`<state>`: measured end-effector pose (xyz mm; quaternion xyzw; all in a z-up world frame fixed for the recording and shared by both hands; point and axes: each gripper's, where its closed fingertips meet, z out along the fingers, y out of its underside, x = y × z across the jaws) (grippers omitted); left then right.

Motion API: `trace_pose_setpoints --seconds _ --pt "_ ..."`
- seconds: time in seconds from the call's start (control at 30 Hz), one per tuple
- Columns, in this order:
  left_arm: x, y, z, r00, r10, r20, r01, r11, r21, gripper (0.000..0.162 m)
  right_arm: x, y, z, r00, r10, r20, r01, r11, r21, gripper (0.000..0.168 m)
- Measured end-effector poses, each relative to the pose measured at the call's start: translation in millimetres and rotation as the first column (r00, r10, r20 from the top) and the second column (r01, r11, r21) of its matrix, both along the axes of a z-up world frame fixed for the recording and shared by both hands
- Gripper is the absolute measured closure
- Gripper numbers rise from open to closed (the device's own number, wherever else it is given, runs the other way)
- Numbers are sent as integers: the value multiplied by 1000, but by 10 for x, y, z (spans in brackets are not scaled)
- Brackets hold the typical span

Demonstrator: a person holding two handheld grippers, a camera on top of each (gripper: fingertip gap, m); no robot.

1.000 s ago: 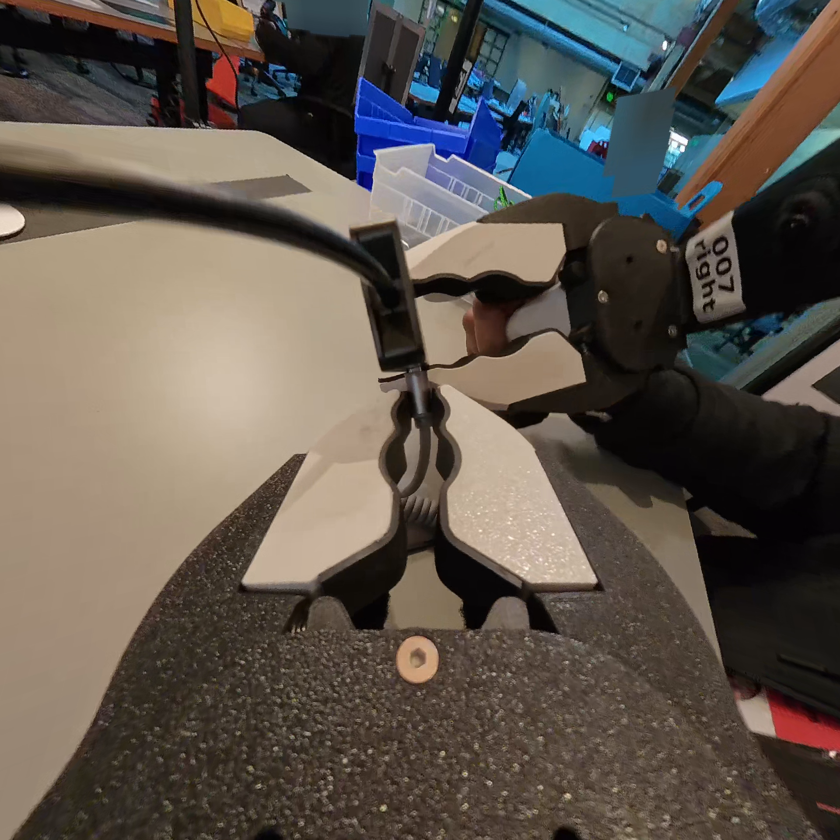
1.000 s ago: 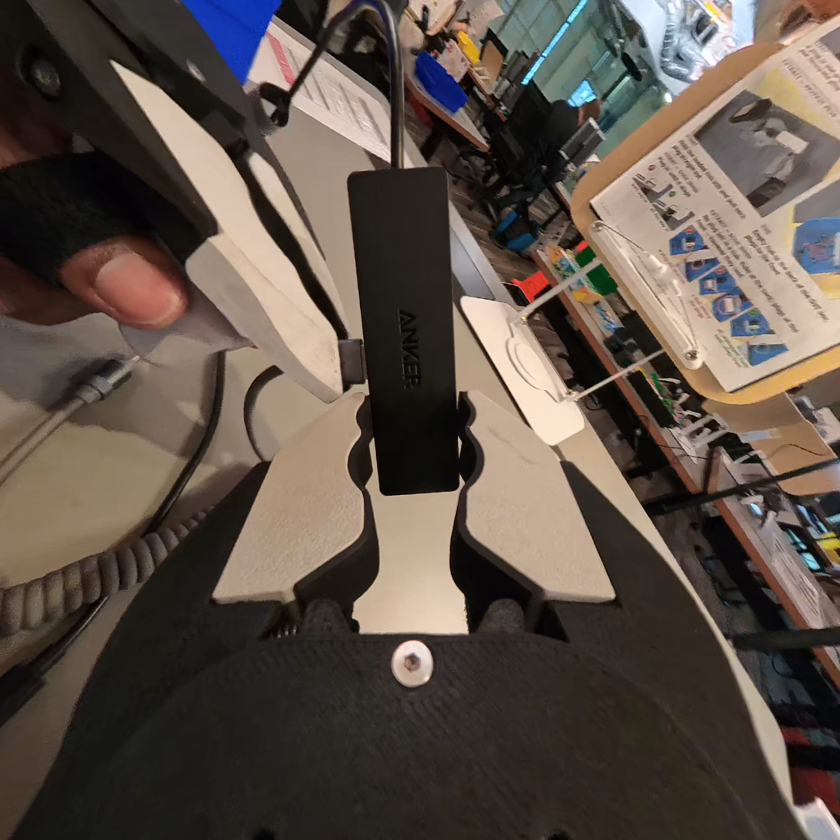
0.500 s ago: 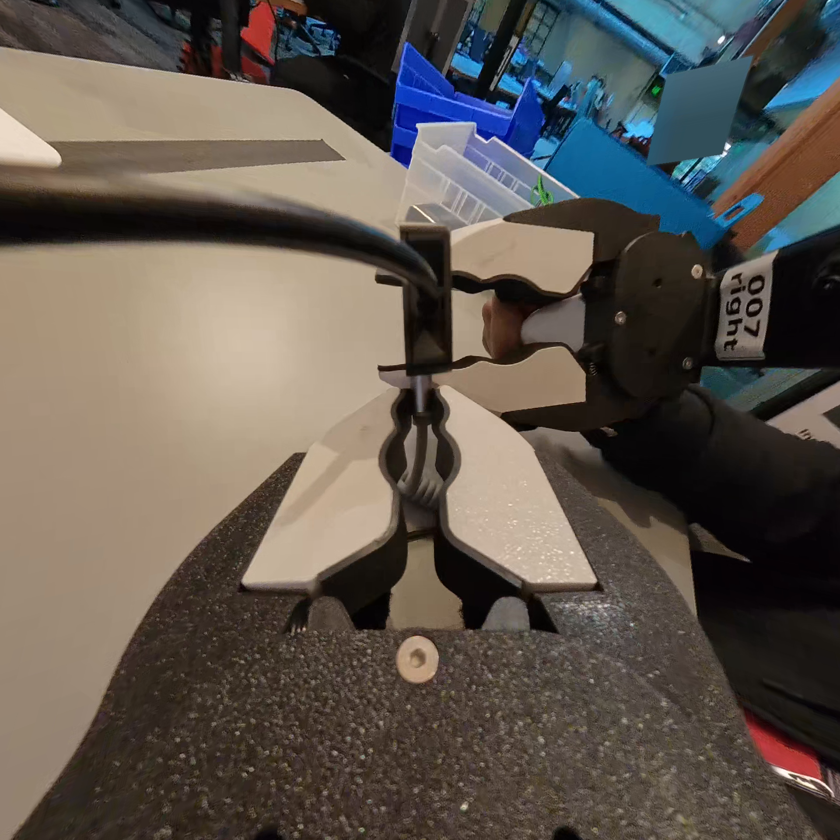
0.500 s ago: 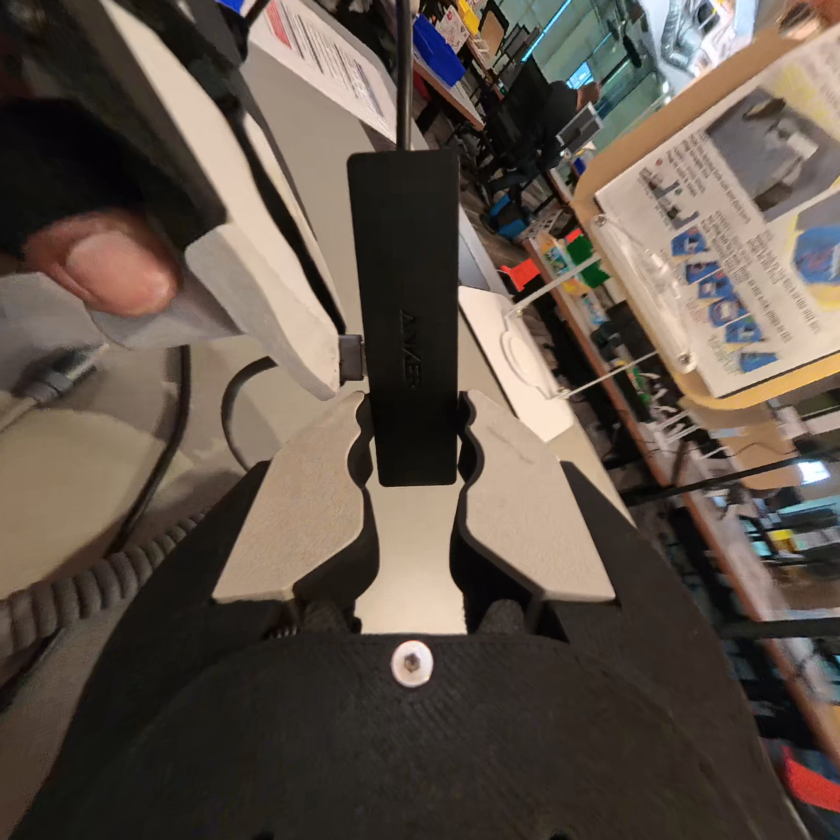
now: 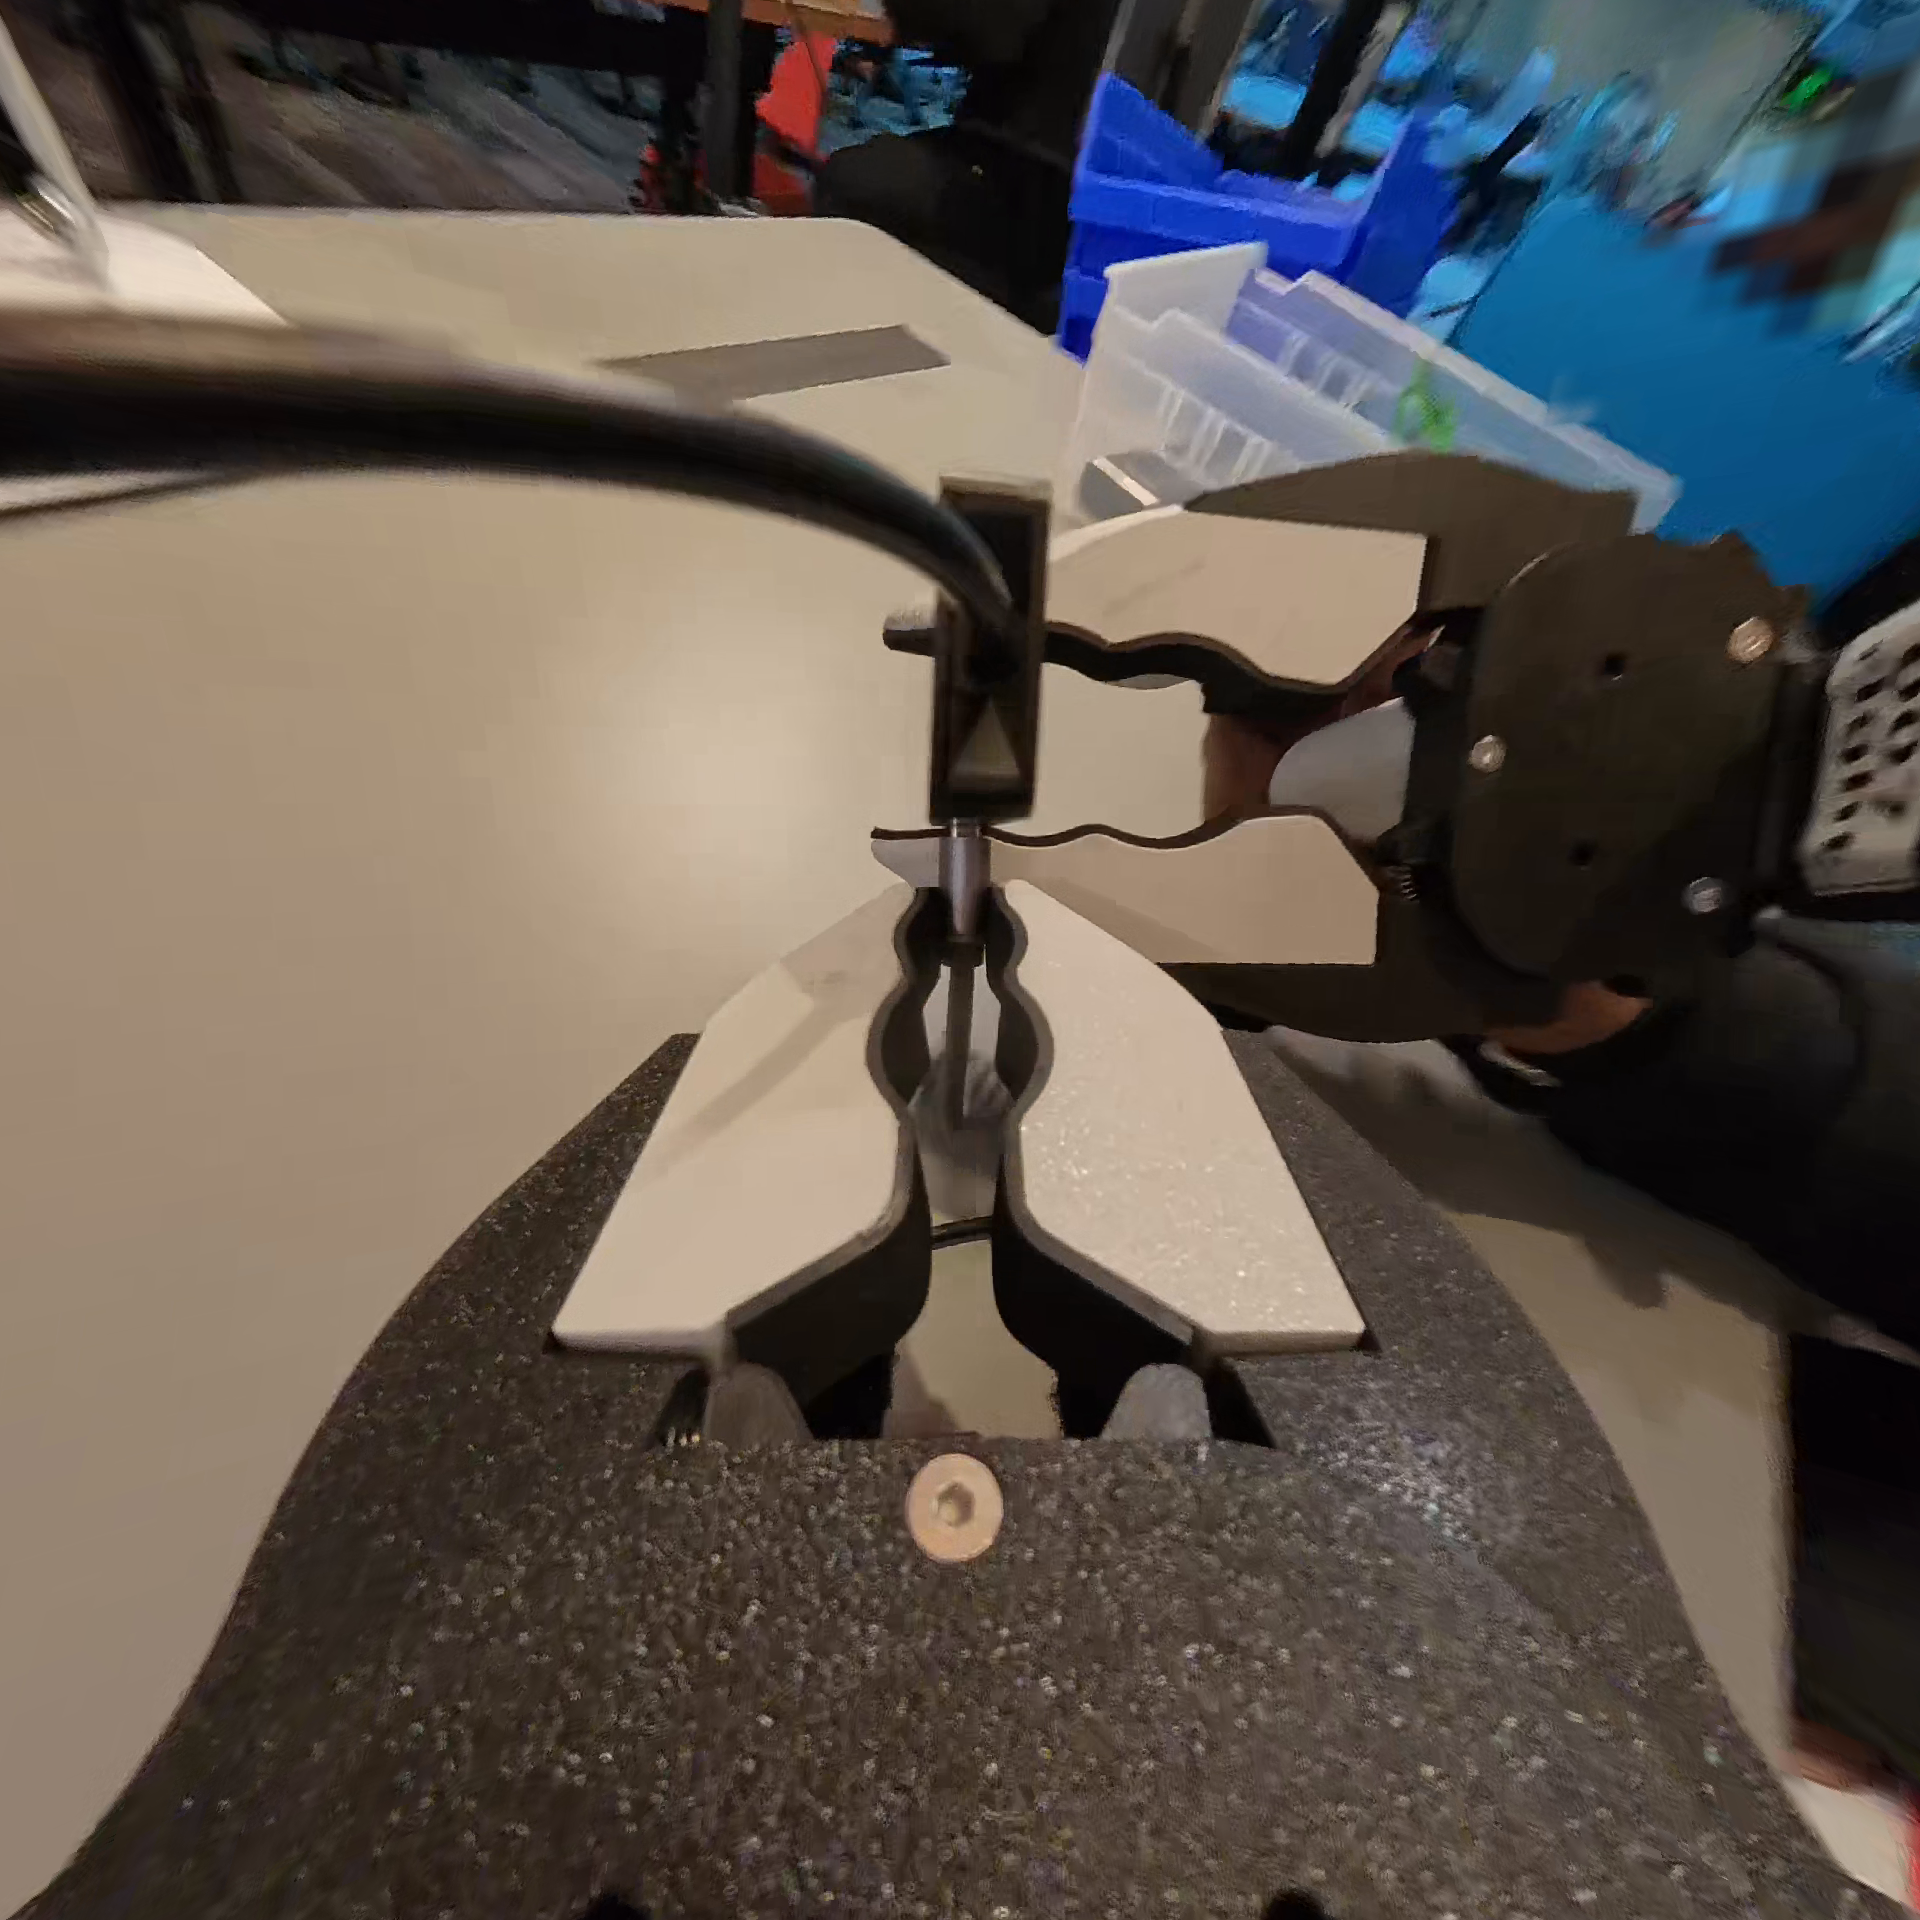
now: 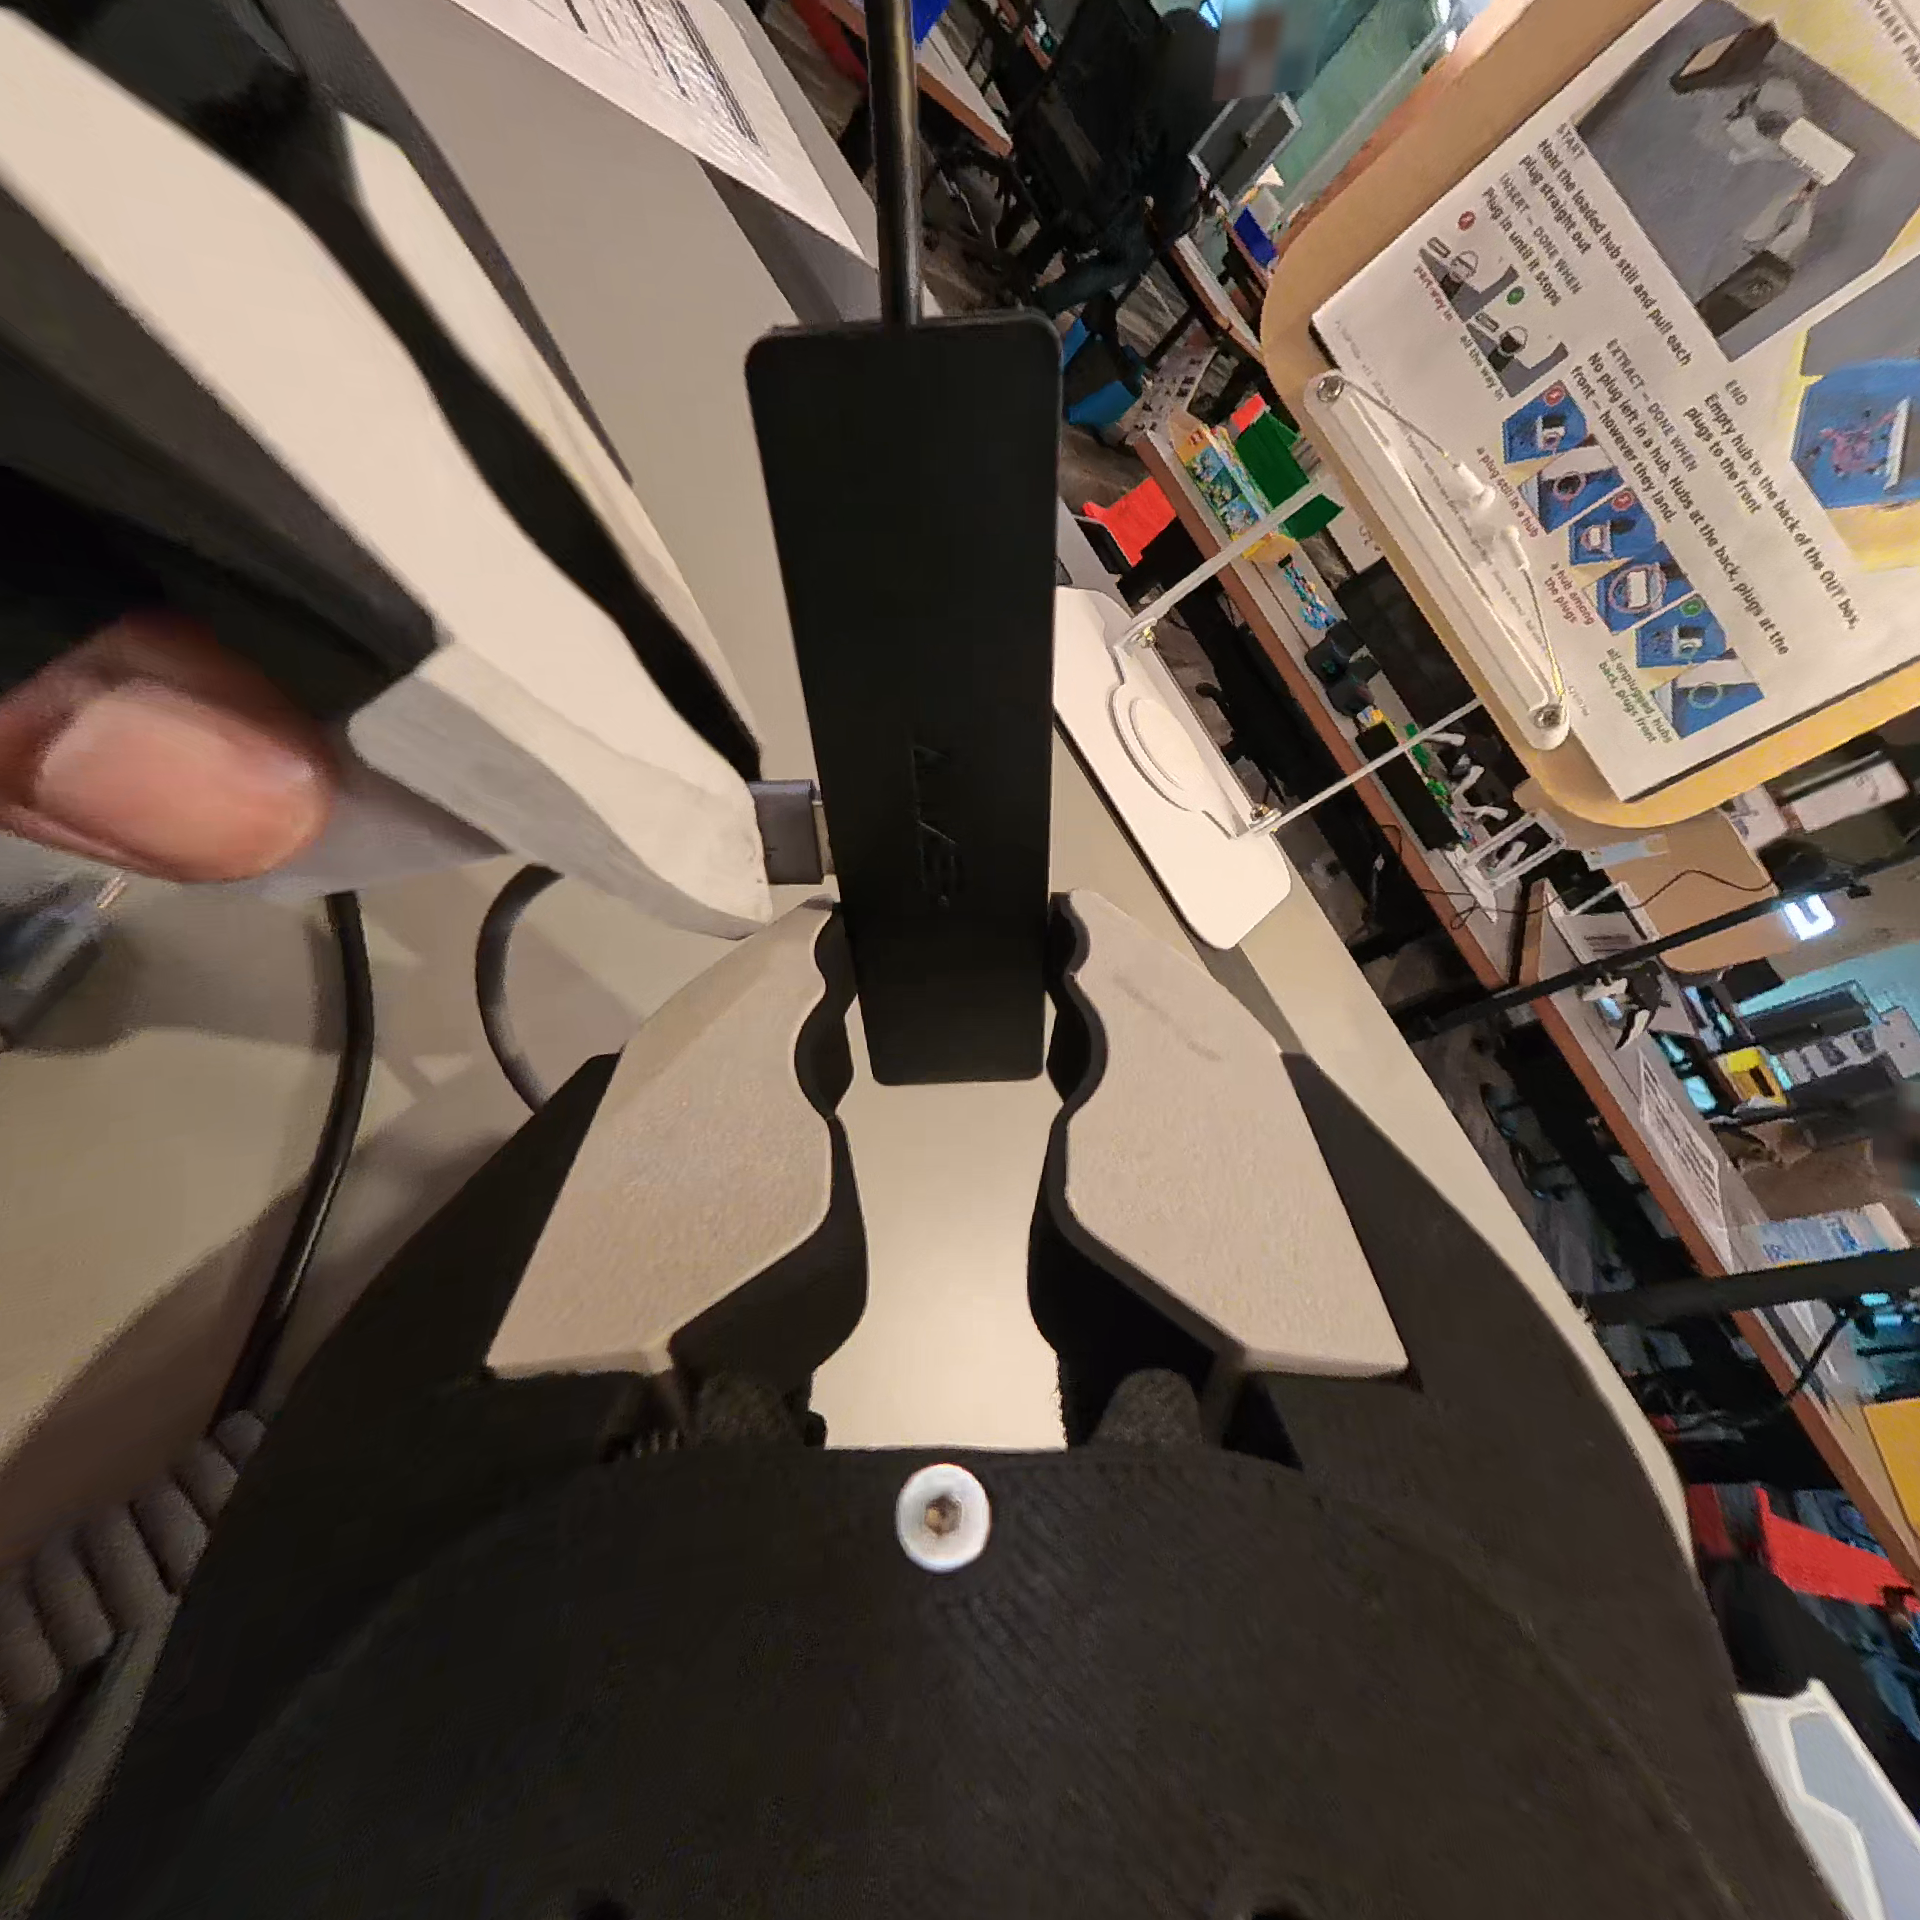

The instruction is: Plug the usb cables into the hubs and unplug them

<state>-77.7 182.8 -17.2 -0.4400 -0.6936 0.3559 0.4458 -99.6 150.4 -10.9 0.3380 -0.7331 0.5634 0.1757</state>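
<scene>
A black USB hub [image 6: 914, 623] is clamped at its near end in my shut right gripper [image 6: 945, 920]. Its thick black cable [image 5: 416, 416] runs off to the left. In the left wrist view the hub [image 5: 985, 665] shows end-on and upright, held from the right by the right gripper [image 5: 914, 738]. My left gripper [image 5: 961, 899] is shut on a grey USB plug [image 5: 961, 873], whose tip meets the hub's underside. In the right wrist view the plug [image 6: 795, 831] sits against the hub's left side port, below the left gripper's fingers [image 6: 520, 623]. How deep it sits is hidden.
A clear plastic organiser [image 5: 1299, 384] and blue bins [image 5: 1195, 197] stand at the table's far edge. A white stand base [image 6: 1164, 748] and an instruction sheet on a wooden board [image 6: 1662, 364] are right of the hub. A black cable [image 6: 343, 1091] and coiled grey cable [image 6: 125, 1507] lie at left.
The hub has turned from tilted to upright in the left wrist view. The plug's cable has straightened between my left fingers. Both grippers keep their hold and stay together.
</scene>
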Motion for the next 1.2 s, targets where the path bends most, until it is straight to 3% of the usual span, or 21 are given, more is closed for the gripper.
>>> trace_pose_setpoints --seconds 0.03,0.1,0.17,0.2,0.3,0.43,0.57,0.67,0.77,0.9,1.07,1.2 --pt "3 27 6 998 -37 -43 41 995 94 153 6 16 17 1000 16 -16 -17 1000 -9 133" --pt "21 53 36 987 -79 -138 111 964 242 153 34 45 43 999 51 -20 -51 999 -16 133" --pt "20 38 26 984 -72 -160 114 957 268 153 36 41 26 998 57 -4 -57 998 8 133" --pt "9 19 12 988 -55 -141 87 968 236 153 26 30 8 999 50 13 -50 999 20 134" --pt "-6 -29 -29 1000 17 21 -15 998 -68 154 -6 -4 -54 997 24 69 -28 998 50 134" --pt "-31 3 10 990 -17 -142 50 973 227 153 -34 21 -30 996 0 92 -5 999 52 134" --pt "-6 -3 -11 984 -25 -179 81 946 313 153 -9 3 -34 1000 13 4 -13 1000 21 134" --pt "-6 -12 26 984 -28 -174 75 960 268 154 10 5 6 999 41 -2 -41 999 4 134" --pt "-33 34 41 980 -35 -194 88 960 268 154 22 50 -23 987 128 101 -133 990 40 134" --pt "-71 84 83 979 -61 -193 105 968 227 154 -104 54 -184 997 74 4 -74 994 80 120" --pt "-86 132 30 984 -86 -158 119 971 207 154 -38 45 -122 996 89 25 -91 994 54 124" --pt "-176 215 -45 987 -122 -100 138 976 168 154 -72 23 -165 996 62 -63 -59 997 59 129"
